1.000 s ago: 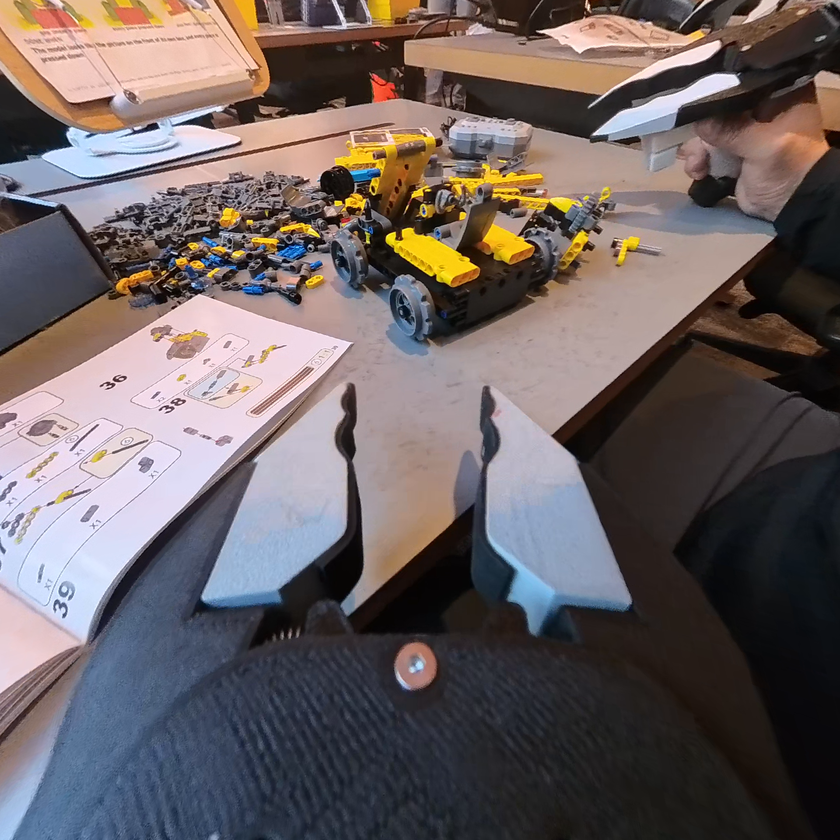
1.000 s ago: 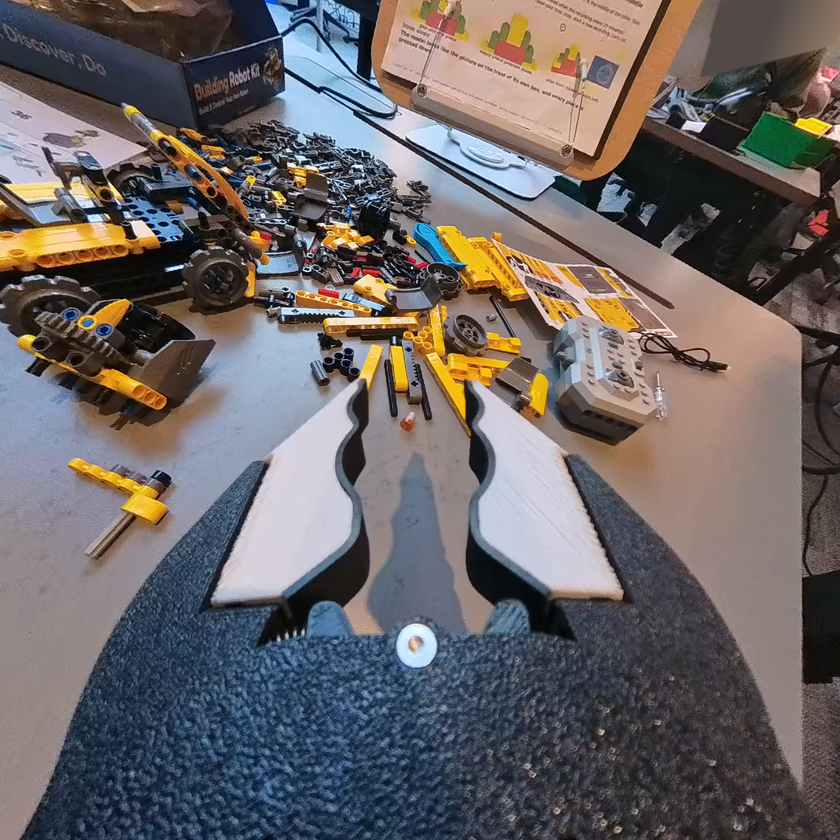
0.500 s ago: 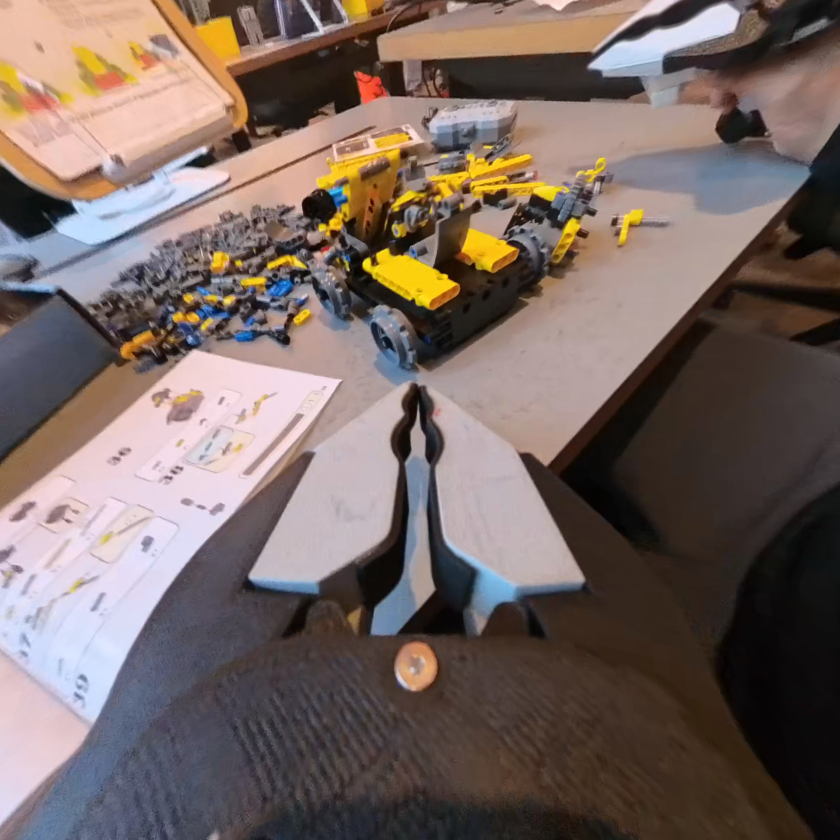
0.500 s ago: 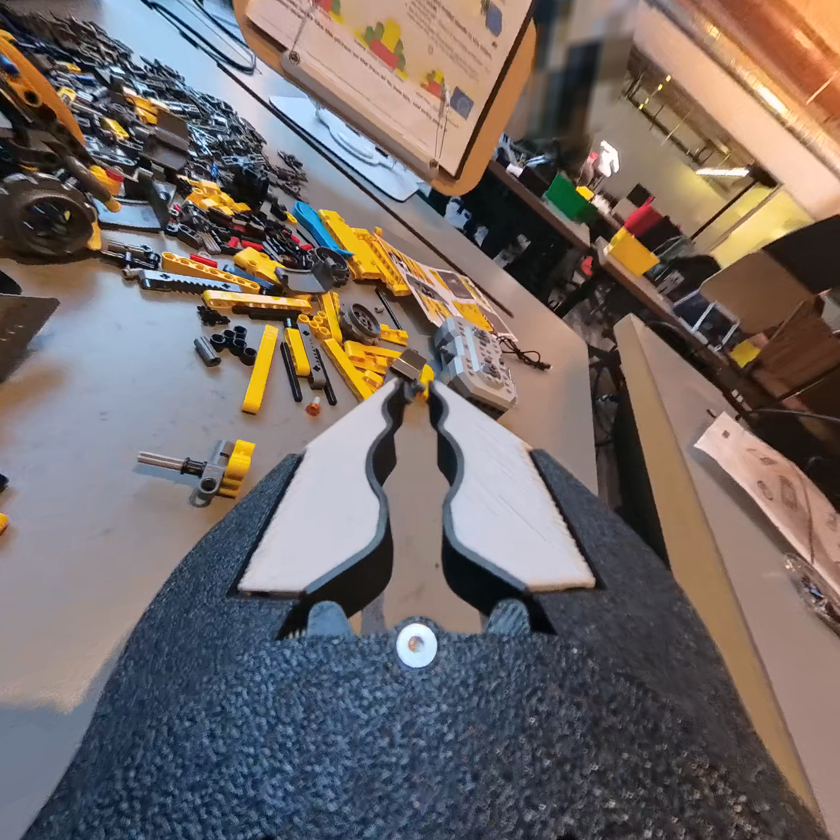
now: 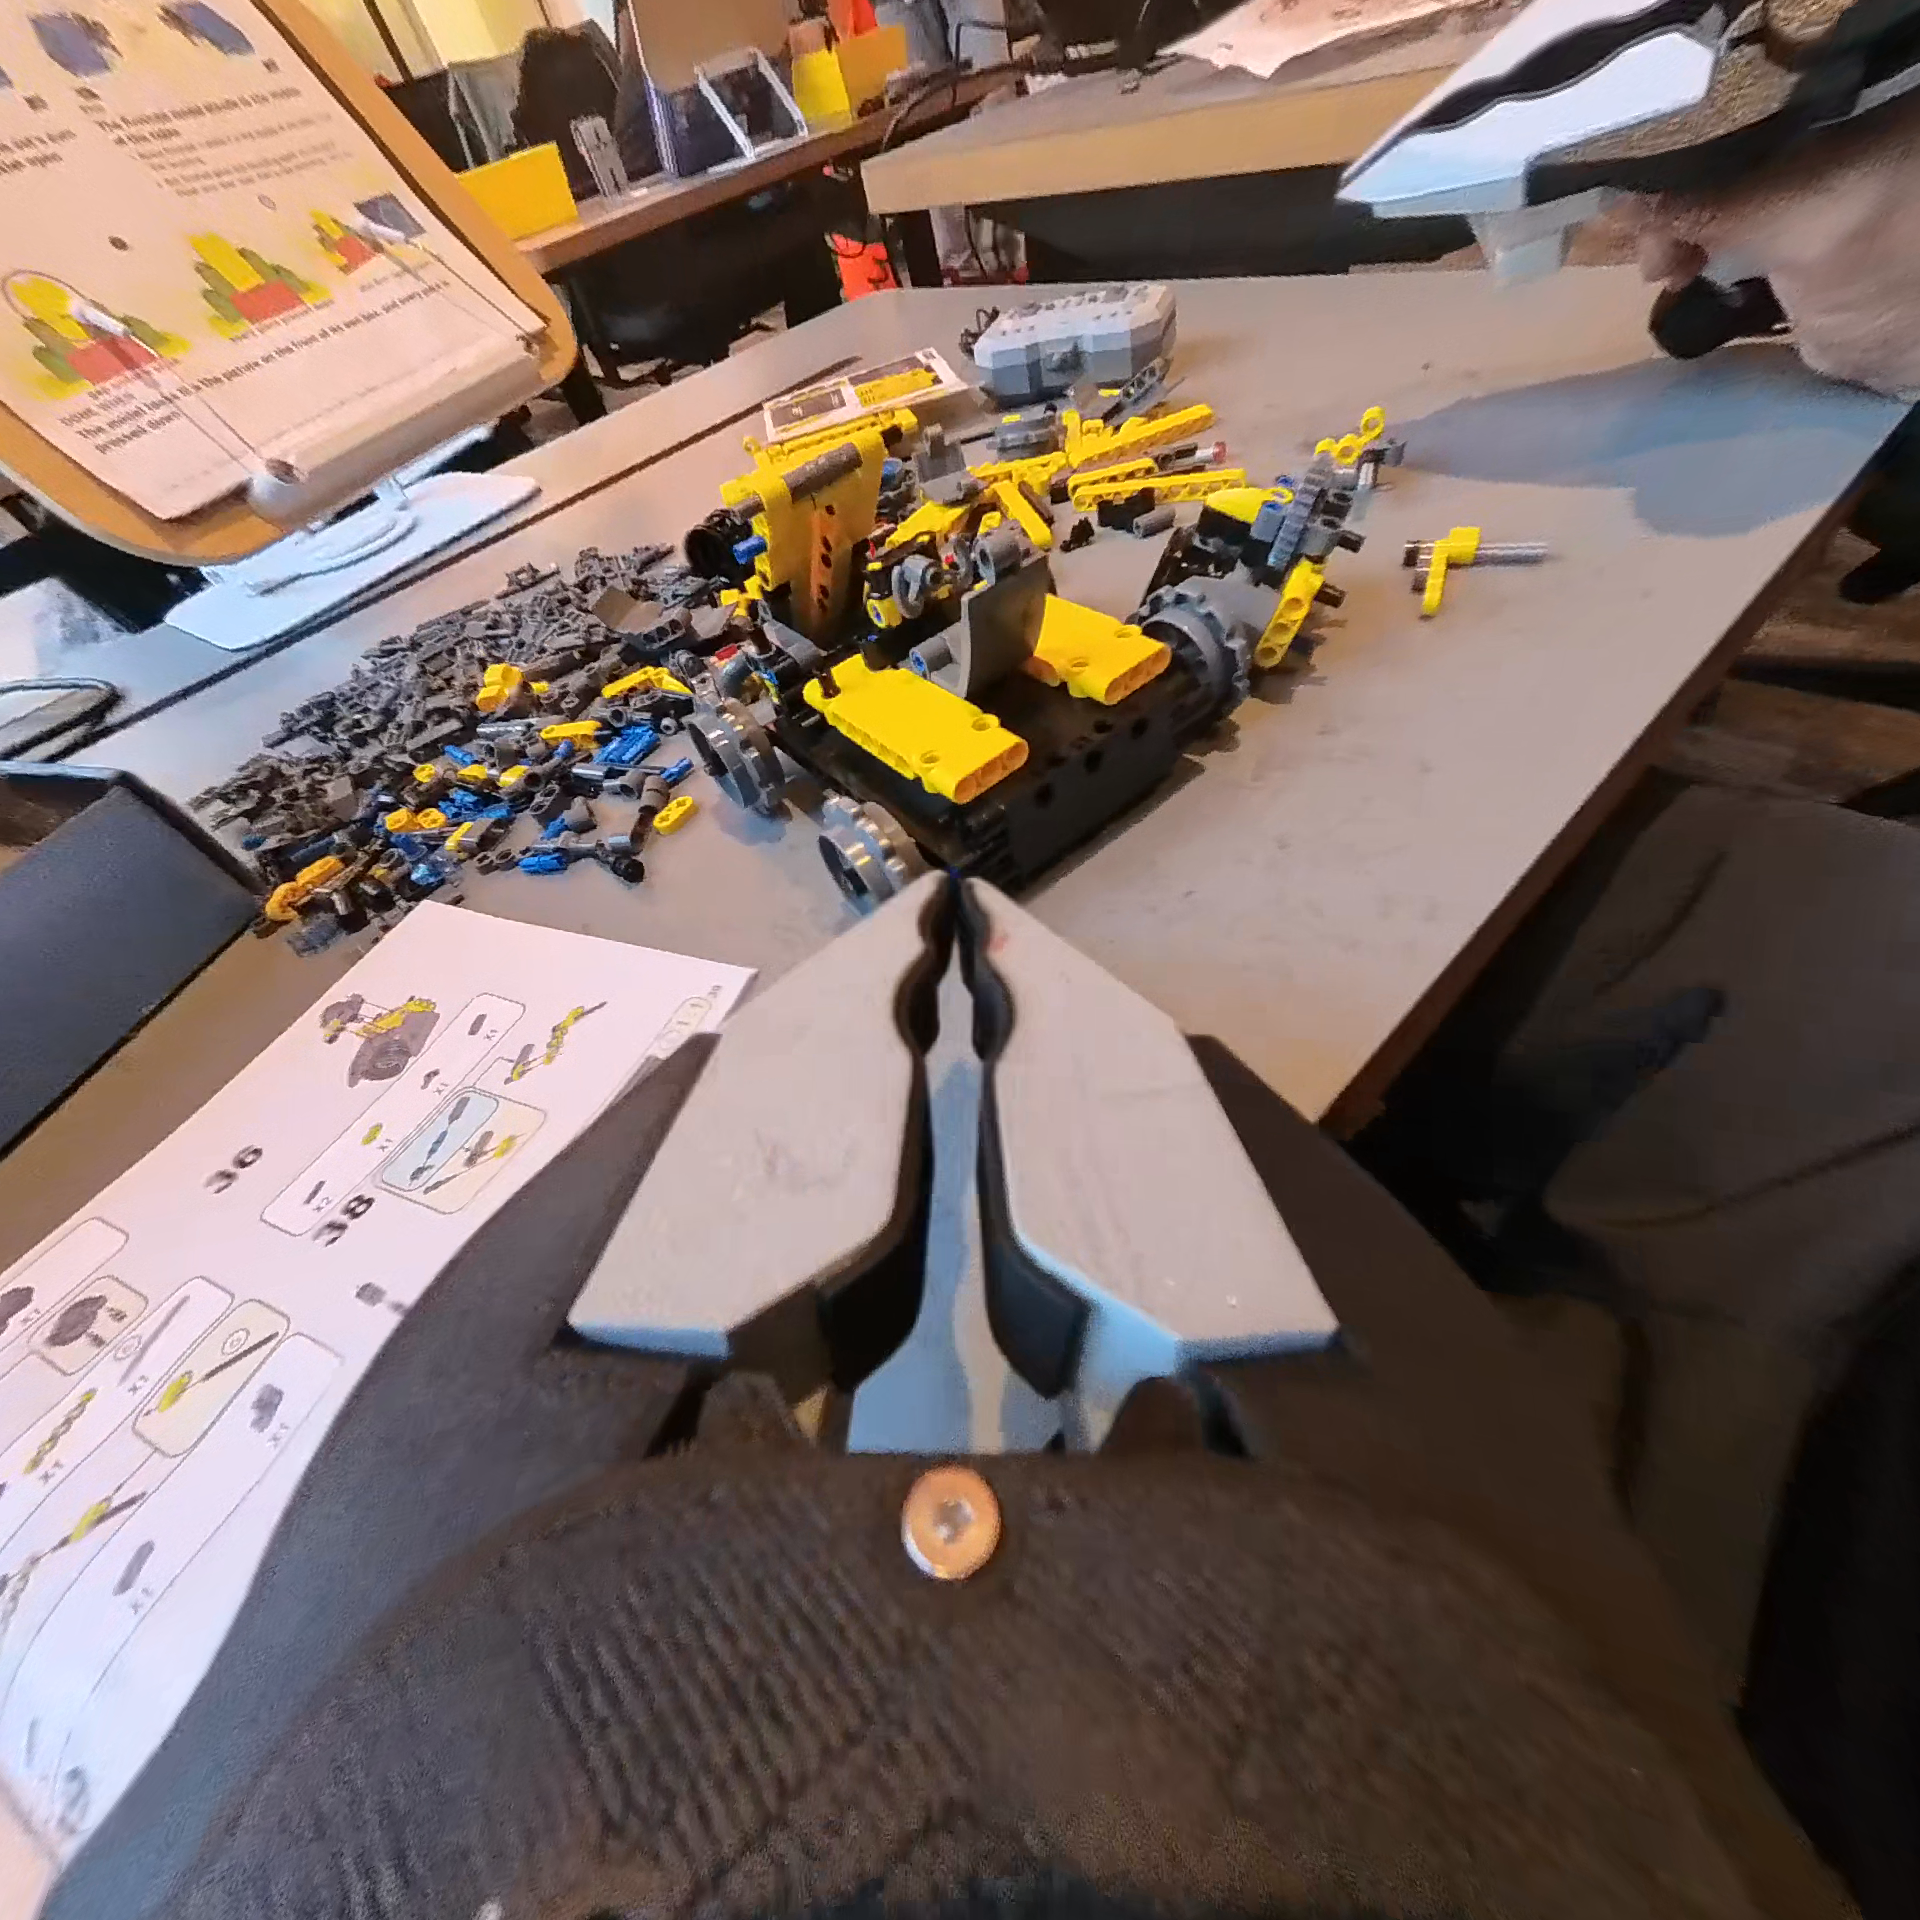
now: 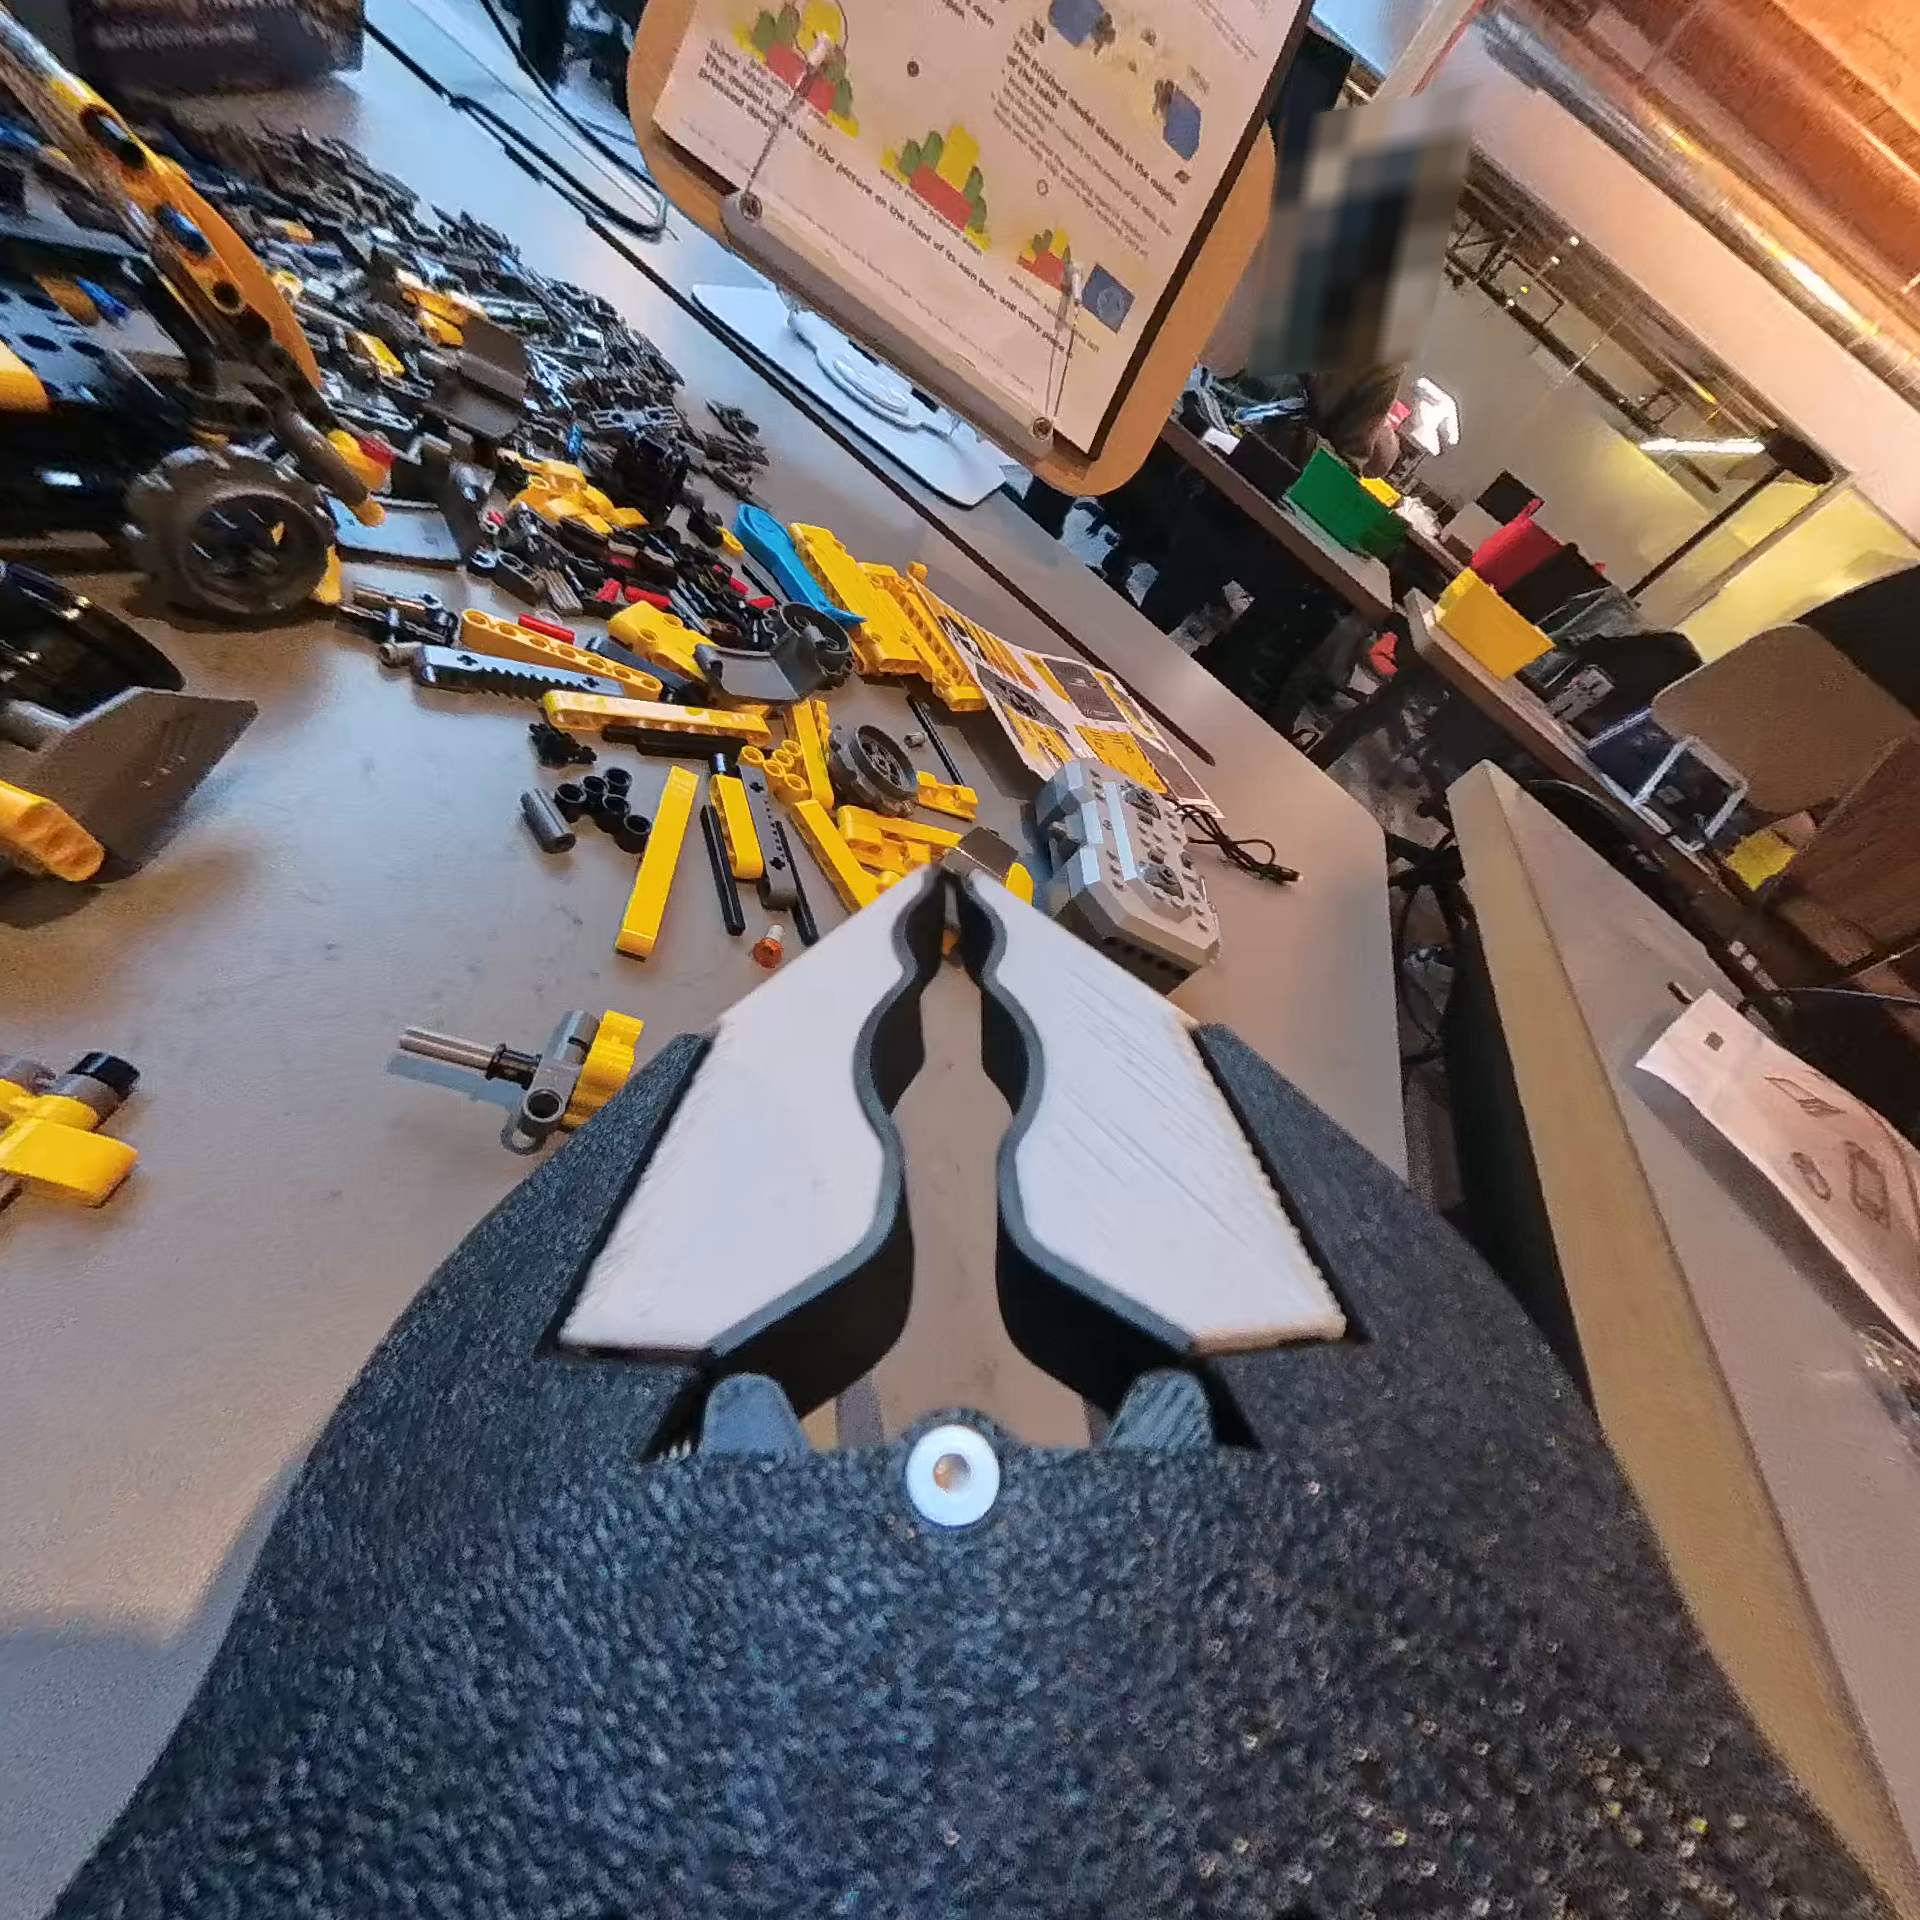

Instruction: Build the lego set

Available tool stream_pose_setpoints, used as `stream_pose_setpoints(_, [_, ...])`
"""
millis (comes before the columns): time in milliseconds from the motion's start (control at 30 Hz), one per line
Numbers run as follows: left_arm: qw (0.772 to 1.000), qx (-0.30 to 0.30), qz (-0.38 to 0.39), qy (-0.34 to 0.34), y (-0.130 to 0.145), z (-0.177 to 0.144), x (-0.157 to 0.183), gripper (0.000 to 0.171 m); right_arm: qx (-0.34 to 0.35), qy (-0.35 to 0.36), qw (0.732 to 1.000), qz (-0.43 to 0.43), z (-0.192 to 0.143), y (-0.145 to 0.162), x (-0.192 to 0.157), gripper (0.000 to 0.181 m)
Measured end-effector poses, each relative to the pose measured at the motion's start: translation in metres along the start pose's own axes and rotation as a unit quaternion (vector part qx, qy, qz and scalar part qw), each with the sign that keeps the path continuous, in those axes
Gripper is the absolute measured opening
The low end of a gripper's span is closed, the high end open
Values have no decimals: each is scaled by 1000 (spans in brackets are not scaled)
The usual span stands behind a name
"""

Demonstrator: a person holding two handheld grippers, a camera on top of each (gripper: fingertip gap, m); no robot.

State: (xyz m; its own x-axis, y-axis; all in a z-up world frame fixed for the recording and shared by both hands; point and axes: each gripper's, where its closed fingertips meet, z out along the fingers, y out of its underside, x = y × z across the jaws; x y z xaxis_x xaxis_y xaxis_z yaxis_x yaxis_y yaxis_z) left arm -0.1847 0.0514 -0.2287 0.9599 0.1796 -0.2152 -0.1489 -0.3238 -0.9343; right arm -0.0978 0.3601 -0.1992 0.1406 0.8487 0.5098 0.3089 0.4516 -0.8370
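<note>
My left gripper (image 5: 954,896) is shut and empty, held above the near table edge, just in front of a half-built yellow and black brick vehicle (image 5: 966,665). My right gripper (image 6: 948,885) is shut and empty, raised over the grey table, pointing at loose yellow beams (image 6: 665,717) and a grey battery box (image 6: 1127,868). The right gripper also shows in the left wrist view (image 5: 1558,125), held by a hand at the top right. A small yellow and grey axle piece (image 6: 540,1065) lies left of the right fingers.
An open instruction booklet (image 5: 312,1174) lies at the front left. A pile of small dark, blue and yellow parts (image 5: 468,717) sits behind it. A board on a stand (image 5: 239,260) rises at the back. A sticker sheet (image 6: 1081,717) lies by the battery box. A second table (image 6: 1662,1195) stands to the right. My hands' fingertips stand some 35 centimetres from each other.
Both grippers went from open to shut, holding nothing. The left gripper rose and tilted toward the vehicle. The right gripper swung to the right and lifted away from the loose parts.
</note>
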Motion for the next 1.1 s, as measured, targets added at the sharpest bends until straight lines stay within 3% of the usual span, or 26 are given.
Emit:
stream_pose_setpoints(100, [1000,19,-5,-13,-8,-4,-8,0,3,-6,1000,10,0,-1,0,4])
stream_pose_setpoints(167, [999,29,-33,-4,-13,-2,-9,24,19,-21,1000,4,-2,-7,-7,11])
stream_pose_setpoints(233, [996,42,-78,9,-22,6,-6,34,28,-50,998,4,-1,-11,-18,20])
stream_pose_setpoints(267, [994,48,-101,18,-27,11,-4,38,28,-64,998,2,1,-12,-24,0])
stream_pose_setpoints(400, [990,48,-121,46,-30,17,12,31,10,-78,997,-3,11,-9,-30,1])
stream_pose_setpoints(467, [991,30,-120,56,-18,16,17,30,18,-53,998,-10,9,-11,-25,14])
stream_pose_setpoints(600, [990,28,-118,70,-3,6,17,34,0,60,997,-42,8,-3,8,9])
stream_pose_setpoints(633, [992,26,-110,55,-1,5,10,34,3,68,997,-45,10,-2,11,3])
stream_pose_setpoints(767, [987,37,-148,58,-5,-3,4,36,-73,48,995,-57,27,22,3,7])
stream_pose_setpoints(867, [982,32,-172,76,-3,-12,17,37,-47,61,995,-59,21,12,6,6])
stream_pose_setpoints(967, [987,13,-137,80,3,-25,34,33,10,81,996,-24,5,-6,19,6])
stream_pose_setpoints(1100, [988,9,-121,92,-6,-15,54,36,65,127,989,24,-21,-19,41,15])
